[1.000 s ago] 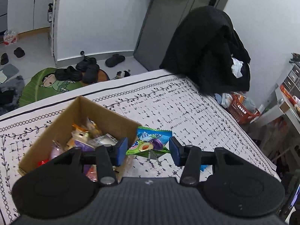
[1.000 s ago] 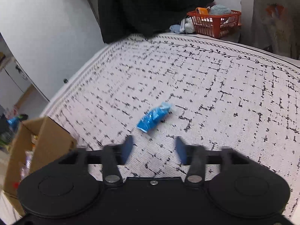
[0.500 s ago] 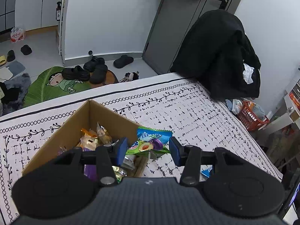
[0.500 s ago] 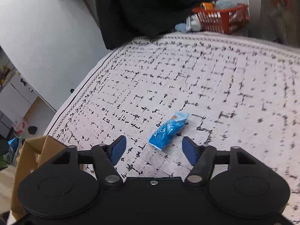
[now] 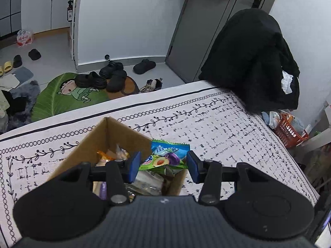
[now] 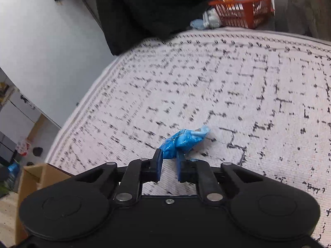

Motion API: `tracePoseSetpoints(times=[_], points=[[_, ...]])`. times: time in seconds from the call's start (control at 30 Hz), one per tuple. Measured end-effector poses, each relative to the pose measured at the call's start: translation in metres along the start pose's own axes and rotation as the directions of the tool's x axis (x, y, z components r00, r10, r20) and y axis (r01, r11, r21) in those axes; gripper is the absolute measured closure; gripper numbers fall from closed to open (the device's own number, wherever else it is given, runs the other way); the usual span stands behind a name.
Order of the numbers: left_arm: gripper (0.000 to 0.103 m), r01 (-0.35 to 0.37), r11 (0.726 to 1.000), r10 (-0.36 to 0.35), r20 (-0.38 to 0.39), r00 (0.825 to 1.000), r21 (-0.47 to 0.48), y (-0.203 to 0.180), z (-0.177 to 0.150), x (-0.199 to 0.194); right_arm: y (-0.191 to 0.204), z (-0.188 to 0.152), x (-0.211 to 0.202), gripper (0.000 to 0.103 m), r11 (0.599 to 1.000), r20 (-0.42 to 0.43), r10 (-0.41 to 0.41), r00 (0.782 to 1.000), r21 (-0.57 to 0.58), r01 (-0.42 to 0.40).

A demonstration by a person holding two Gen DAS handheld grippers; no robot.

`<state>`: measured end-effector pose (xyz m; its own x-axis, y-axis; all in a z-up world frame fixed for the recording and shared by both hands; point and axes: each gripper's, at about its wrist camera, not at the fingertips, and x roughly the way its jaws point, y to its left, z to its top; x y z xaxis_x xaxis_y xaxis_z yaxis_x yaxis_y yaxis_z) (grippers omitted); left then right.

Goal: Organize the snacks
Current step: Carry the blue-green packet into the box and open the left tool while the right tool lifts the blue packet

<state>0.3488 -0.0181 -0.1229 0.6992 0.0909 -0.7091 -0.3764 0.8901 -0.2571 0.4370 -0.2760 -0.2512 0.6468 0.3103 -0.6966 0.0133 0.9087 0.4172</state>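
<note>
Packet (image 6: 183, 141) pinched at its near end in my right claw (image 6: 169, 161), long axis running ahead-right over the cloth; box (image 6: 31, 177) sits left; left claw (image 5: 163, 166) spread above the box.

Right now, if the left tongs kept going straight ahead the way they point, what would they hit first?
Probably the green and blue plum snack packet lying between the open left tongs, over the cardboard box; depth is unclear.

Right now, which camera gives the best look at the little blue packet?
The right wrist view: the blue packet sits centre frame on the patterned cloth, its near end between the closed jaws. The left wrist view does not show it.
</note>
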Motion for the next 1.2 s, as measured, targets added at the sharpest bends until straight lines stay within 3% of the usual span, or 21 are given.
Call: tracePoseSetpoints(times=[0.83, 0.9, 0.93, 1.2], points=[[0.055, -0.038, 0.998, 0.036, -0.045, 0.998, -0.053, 0.054, -0.016, -0.060, 0.093, -0.008, -0.073, 0.092, 0.952, 0.088, 0.224, 0.971, -0.233, -0.198], [0.055, -0.038, 0.998, 0.035, -0.047, 0.998, -0.049, 0.055, -0.018, -0.064, 0.100, -0.011, -0.078, 0.093, 0.943, 0.089, 0.244, 0.966, -0.256, -0.214], [0.055, -0.039, 0.998, 0.037, -0.049, 0.998, -0.051, 0.056, -0.019, -0.067, 0.103, -0.013, -0.081, 0.103, 0.938, 0.087, 0.254, 0.963, -0.267, -0.223], [0.052, -0.042, 0.997, 0.040, -0.046, 0.998, -0.064, 0.063, -0.021, -0.081, 0.128, -0.026, -0.091, 0.103, 0.903, 0.065, 0.308, 0.949, -0.333, -0.270]])
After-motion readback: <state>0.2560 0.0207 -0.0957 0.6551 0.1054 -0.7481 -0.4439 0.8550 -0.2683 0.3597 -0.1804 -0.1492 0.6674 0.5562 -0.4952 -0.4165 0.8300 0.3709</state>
